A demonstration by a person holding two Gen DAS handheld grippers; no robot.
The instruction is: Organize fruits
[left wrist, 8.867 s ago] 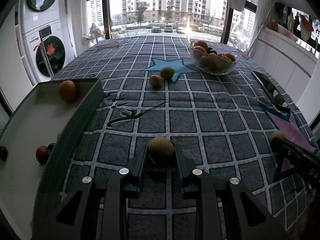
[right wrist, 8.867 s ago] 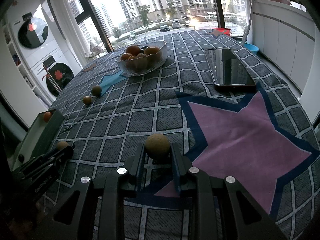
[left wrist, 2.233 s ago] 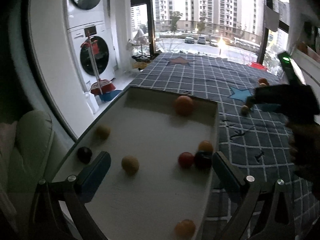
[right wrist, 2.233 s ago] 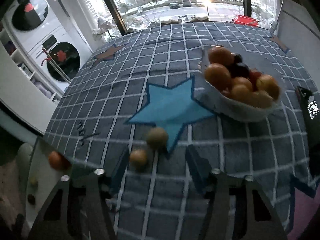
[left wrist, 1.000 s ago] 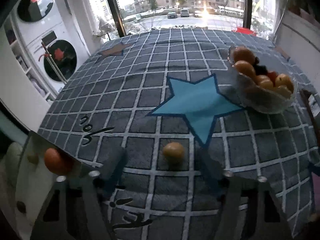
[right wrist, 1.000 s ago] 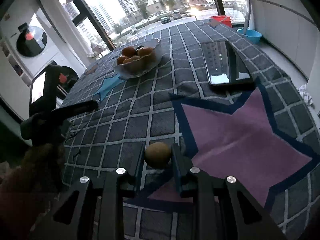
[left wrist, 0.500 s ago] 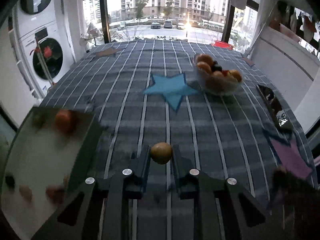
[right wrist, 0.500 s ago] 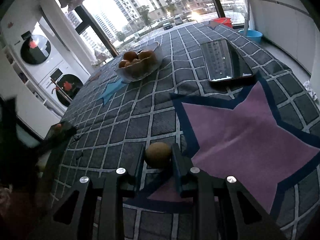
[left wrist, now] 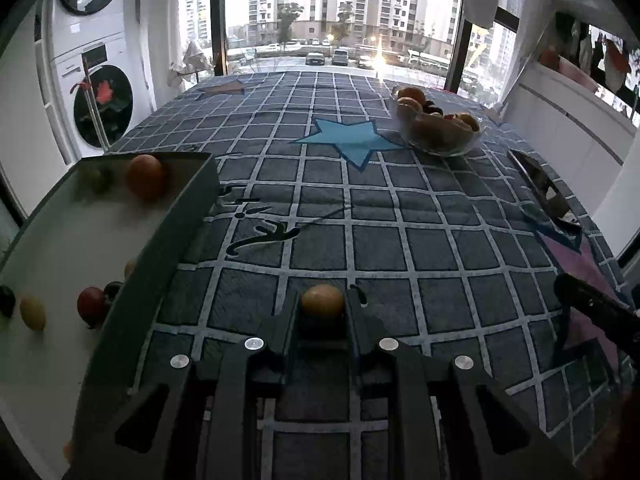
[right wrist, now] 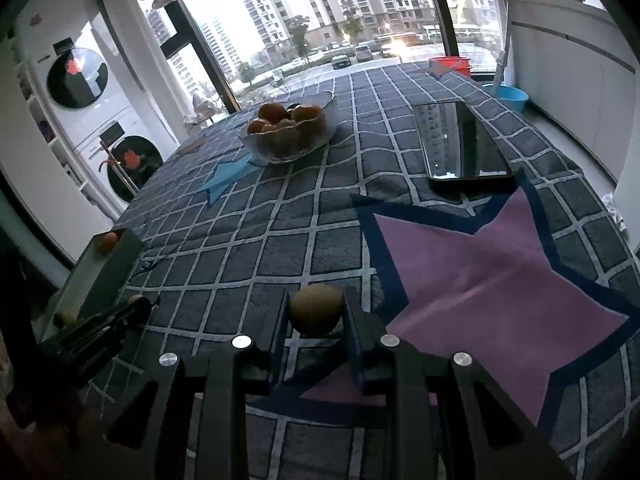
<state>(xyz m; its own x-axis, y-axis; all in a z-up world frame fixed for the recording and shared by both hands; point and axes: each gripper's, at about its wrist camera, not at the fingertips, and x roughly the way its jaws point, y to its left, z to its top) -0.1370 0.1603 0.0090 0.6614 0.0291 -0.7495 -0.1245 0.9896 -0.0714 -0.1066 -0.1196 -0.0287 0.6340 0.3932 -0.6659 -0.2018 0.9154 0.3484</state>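
Nearest the lens, left hand-held gripper [left wrist: 322, 306] clamped tight on a small orange-brown fruit [left wrist: 322, 300], jaws just closed around it, the fruit pinched between the pads above the checked counter [left wrist: 400, 240]. Likewise the right hand-held gripper [right wrist: 316, 312], narrowed onto a duller greenish-brown fruit [right wrist: 316, 310], held over the edge of the purple star [right wrist: 500, 264] printed on the cloth.

Just beside the left hand-held gripper, to its left, the white tray [left wrist: 160, 240], its dark rim running away from the camera along its long axis; inside, a red fruit [left wrist: 91, 305], a yellow one [left wrist: 33, 313] and, at the far end, a large orange [left wrist: 146, 176]. Tray clearly nearer the left hand than the right: from the right wrist view, well off to the left, beyond the other gripper. Judged next move: a short swing leftward over the rim for the left hand's fruit, a longer crossing for the right's.

Farther back, a blue star [left wrist: 352, 142] on the cloth, a glass bowl [left wrist: 440, 132] heaped with fruit, a dark phone [right wrist: 460, 140] lying flat. Beyond, washing machines and tower blocks through the window.
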